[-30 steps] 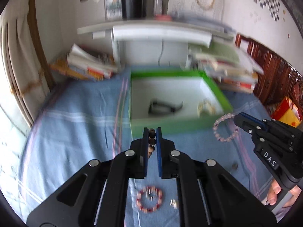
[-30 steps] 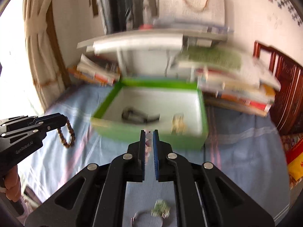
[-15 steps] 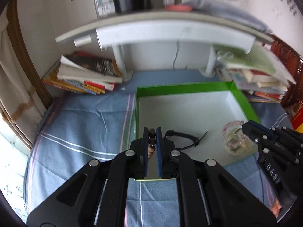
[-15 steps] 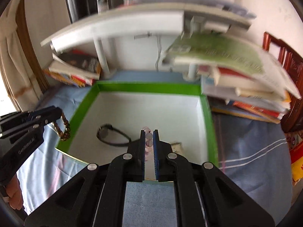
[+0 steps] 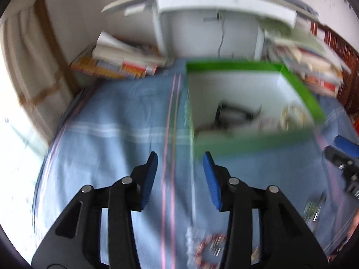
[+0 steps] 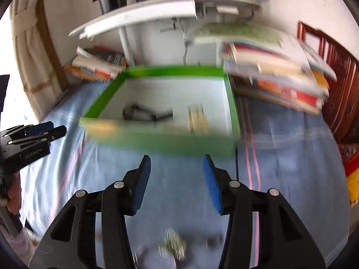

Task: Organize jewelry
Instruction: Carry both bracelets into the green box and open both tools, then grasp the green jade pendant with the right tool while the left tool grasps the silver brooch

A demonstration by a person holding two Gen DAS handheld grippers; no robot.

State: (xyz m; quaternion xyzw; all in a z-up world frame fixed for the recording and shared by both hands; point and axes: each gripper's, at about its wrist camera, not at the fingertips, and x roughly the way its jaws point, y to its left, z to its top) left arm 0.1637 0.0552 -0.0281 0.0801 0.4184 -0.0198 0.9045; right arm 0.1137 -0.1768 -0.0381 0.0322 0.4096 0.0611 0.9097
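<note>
A shallow green cardboard box with a white inside [image 5: 300, 94] sits on a light blue cloth with pink stripes [image 5: 116, 139], and serves as the landmark here. Inside the box lie a black looped band [image 6: 143, 113] near its middle and a pale gold piece of jewelry [image 6: 197, 117] toward its right wall; both are blurred.

The left gripper [image 5: 180, 174] hovers over the cloth just in front of the box's near left corner. Its blue-padded fingers [image 5: 150, 179] stand apart and are opening, with nothing between them. In front of the box, close to the camera, a red beaded bracelet [image 5: 211, 244] lies on the cloth.

The right gripper [image 6: 176, 179] hovers just in front of the box's near wall, its fingers likewise apart and opening, empty. A small greenish, glittery trinket [image 6: 175, 244] lies on the cloth in front of the box beneath it.

Stacked books [image 6: 276, 78] rest beside the box's right wall.
</note>
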